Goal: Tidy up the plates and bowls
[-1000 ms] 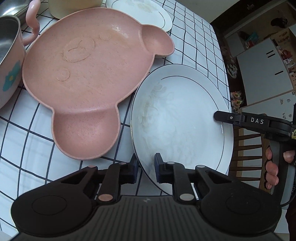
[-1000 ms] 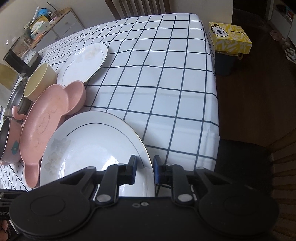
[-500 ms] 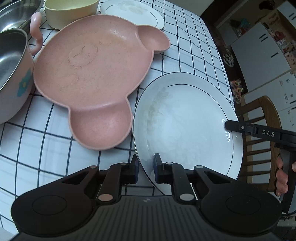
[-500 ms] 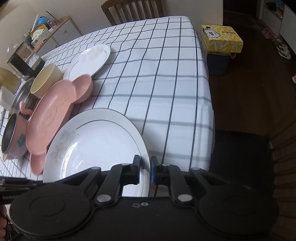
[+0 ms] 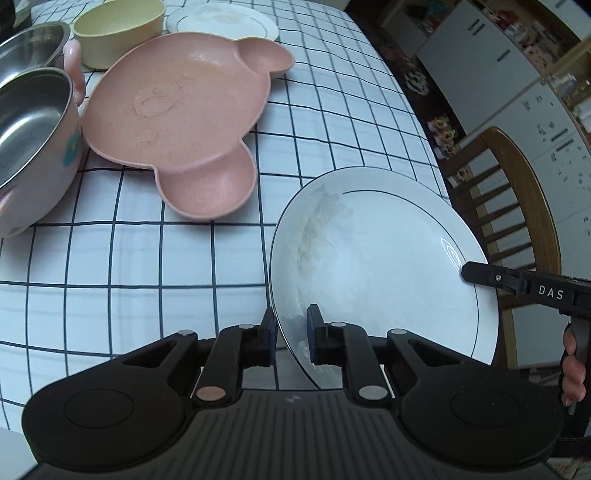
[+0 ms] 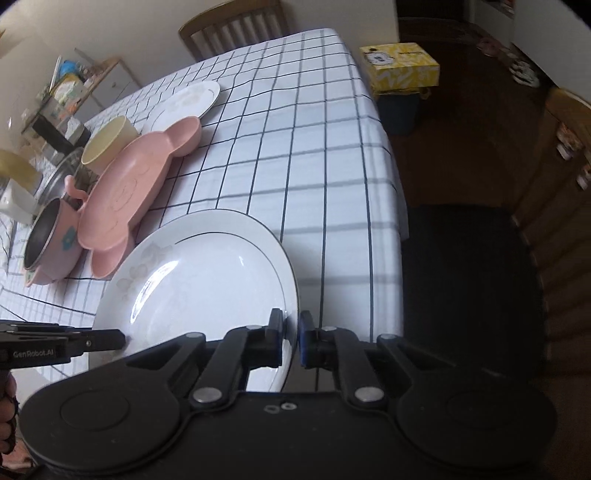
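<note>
Left wrist view: the plate (image 5: 376, 266) is clamped at its rim by the left gripper (image 5: 290, 338), at 5 o'clock of the pink tray (image 5: 177, 118).

Right wrist view: its opposite rim is pinched by the right gripper (image 6: 291, 341). A two-handed carry is judged underway (level hands needed next), probably toward the small plate (image 6: 188, 101) at 11 o'clock.

Tabletop (image 6: 295, 147) under a white cloth with a dark grid; in the right wrist view it runs from the lower left toward the top centre. Wooden chair (image 6: 229, 29) with a slatted back at its far end, top centre. Yellow box (image 6: 400, 66) with a cartoon face, upper right, sitting on a dark bin (image 6: 399, 110) on the floor. Cluttered shelf (image 6: 70, 88) against the wall, upper left. In the left wrist view, another wooden chair (image 5: 517, 206) with a curved slatted back, right of centre. White cabinets (image 5: 491, 62) with dark handles behind it, upper right.
</note>
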